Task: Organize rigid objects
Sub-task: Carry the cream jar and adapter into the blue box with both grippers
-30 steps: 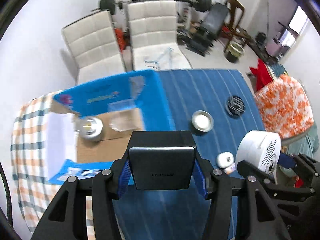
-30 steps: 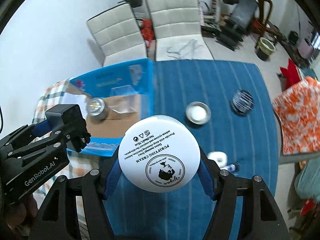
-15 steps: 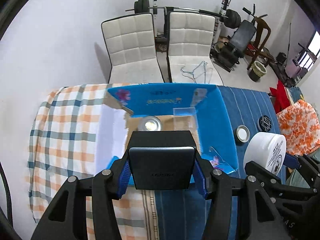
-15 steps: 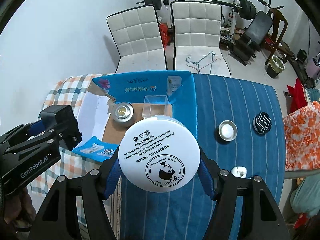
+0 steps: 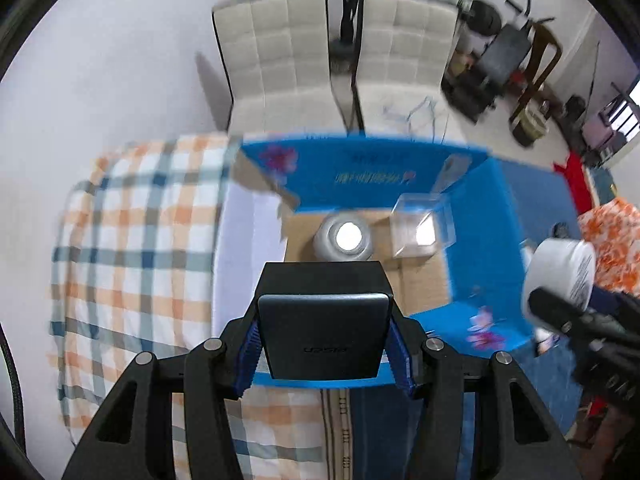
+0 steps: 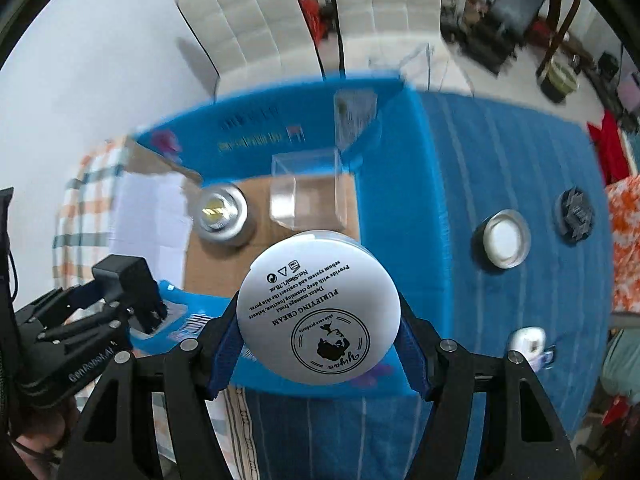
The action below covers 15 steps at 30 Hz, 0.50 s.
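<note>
Left gripper [image 5: 324, 340] clamped on a flat black box [image 5: 323, 334], blue pads pressed to both narrow sides, broad face toward the camera. Held that way probably so the box can drop flat onto the cardboard floor.

Right gripper [image 6: 319, 312] closed around a white cream jar [image 6: 318, 307], gripped across its round wall, printed flat face toward the lens. Grip across the widest part, likely to stop a smooth round jar from slipping.

Both loads hanging over the near edge of an open blue carton [image 5: 486, 240], flaps folded out, standing on the table where a checked cloth [image 5: 132, 236] meets a blue striped cloth [image 6: 496, 168]. Checked cloth toward the left edge, striped toward the right.

Already inside, along the carton's far wall: a silver tin [image 5: 347, 238] on the left, a clear plastic box [image 5: 420, 226] touching or just beside it on the right. Near half of the floor bare, so room for both held items there by the look of it.

Left out on the striped cloth, well apart from the carton: a round metal dish [image 6: 505, 240], a dark round lid [image 6: 575, 216] beyond it toward the right edge, a small white item [image 6: 528, 340] nearer the front edge. Sorting judged partly done.

Frames blurred; fine detail uncertain.
</note>
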Motion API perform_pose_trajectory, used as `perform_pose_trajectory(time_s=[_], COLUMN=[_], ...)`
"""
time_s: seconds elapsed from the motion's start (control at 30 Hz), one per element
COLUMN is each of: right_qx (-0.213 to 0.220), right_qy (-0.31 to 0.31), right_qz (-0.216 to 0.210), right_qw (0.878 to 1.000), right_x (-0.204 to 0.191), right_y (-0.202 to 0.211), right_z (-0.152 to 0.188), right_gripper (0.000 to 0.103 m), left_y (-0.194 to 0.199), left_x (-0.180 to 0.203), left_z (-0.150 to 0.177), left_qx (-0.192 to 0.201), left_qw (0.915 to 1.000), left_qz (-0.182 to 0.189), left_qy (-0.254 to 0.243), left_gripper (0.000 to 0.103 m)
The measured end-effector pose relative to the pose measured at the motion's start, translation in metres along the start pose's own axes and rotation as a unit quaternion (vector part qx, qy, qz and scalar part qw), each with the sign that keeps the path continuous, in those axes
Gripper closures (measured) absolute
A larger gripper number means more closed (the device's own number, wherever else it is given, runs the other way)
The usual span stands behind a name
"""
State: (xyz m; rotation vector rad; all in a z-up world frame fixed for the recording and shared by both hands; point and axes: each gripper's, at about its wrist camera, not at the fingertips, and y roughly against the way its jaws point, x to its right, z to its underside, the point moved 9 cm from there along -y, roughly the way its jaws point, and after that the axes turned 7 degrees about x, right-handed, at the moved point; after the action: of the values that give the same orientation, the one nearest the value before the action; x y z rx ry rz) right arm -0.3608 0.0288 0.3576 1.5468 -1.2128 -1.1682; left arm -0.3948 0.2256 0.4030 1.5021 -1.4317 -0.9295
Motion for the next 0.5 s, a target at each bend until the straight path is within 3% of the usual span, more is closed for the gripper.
perform_pose_trajectory(time_s=[0.2,0.5], right_qx=[-0.064,-0.085], right_qy=[-0.025,-0.032], right_qz=[0.012,0.032], right_qw=[0.998,0.995], right_x=[0.008,0.011], right_y=[-0.078,-0.128], right_z=[0.008,-0.003], right_gripper=[0.033,0.033], left_y=[-0.089,-0.16], left_x=[0.0,0.001], left_z=[0.027,0.03], left_qx=[-0.095,-0.139], left_qw=[0.9954,0.9899], left_qz=[0.015,0.024], left_qy=[-0.003,0.011], left_gripper=[0.052,0.052])
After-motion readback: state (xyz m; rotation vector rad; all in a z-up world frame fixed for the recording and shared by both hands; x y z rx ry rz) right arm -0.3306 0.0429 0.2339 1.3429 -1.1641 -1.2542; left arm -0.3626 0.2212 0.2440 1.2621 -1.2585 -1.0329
